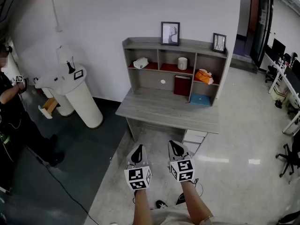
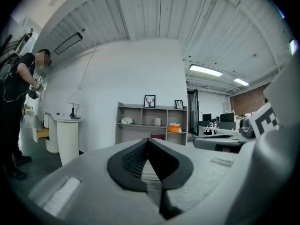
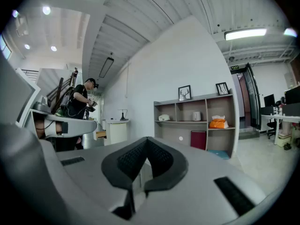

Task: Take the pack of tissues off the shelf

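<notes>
Tissue pack [image 1: 204, 76] orange, far ahead of right gripper [image 1: 176, 147]; shelf [image 1: 206, 48] grey; panel [image 1: 182, 85] dark red; marker cube [image 1: 182, 169] black-and-white squares.

Carried, on the shelf [image 1: 176, 46] above the desk [image 1: 168, 110]: orange tissue pack [image 1: 204, 76] upper right, white jar [image 1: 182, 63] middle, picture frames [image 1: 170, 33] on top.

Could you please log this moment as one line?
left claw: shut, empty | right claw: shut, empty | tissue pack: on shelf, right compartment, untouched

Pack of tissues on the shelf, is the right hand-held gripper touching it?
Apart. The head view shows the right hand-held gripper over the floor before the desk, the pack of tissues far off in the shelf.
</notes>
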Demonstrator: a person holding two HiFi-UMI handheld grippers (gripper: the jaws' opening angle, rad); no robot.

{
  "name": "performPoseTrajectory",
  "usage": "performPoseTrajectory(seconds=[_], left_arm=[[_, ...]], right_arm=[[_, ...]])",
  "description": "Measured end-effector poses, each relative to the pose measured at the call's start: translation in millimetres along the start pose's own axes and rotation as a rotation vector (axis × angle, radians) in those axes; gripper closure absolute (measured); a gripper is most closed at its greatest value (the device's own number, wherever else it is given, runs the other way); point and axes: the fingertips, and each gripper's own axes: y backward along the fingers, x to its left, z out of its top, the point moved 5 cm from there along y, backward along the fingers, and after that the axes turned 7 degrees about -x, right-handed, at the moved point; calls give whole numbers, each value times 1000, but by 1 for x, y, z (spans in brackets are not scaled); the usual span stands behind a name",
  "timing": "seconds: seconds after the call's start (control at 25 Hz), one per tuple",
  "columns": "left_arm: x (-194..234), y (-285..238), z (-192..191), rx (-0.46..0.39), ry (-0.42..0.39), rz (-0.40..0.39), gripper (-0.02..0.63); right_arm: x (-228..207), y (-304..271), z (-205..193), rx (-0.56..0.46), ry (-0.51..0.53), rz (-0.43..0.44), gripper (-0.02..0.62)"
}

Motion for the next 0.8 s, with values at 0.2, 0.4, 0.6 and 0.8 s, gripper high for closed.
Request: performPoseTrajectory(seconds=[0.2, 0.4, 0.6, 0.8], left_arm=[[-8, -11, -8, 0, 7, -29, 598], [3, -13, -21, 37, -5, -37, 598], [40, -13, -17, 58, 0, 27, 598], [64, -27, -16, 41, 37, 60, 598]], right_arm=[[-11, -7, -4, 5, 5, -9, 580], [-15, -22, -12, 25, -18, 4, 580], [0, -49, -13, 55, -51, 86, 580], [13, -82, -11, 55, -48, 142, 580]])
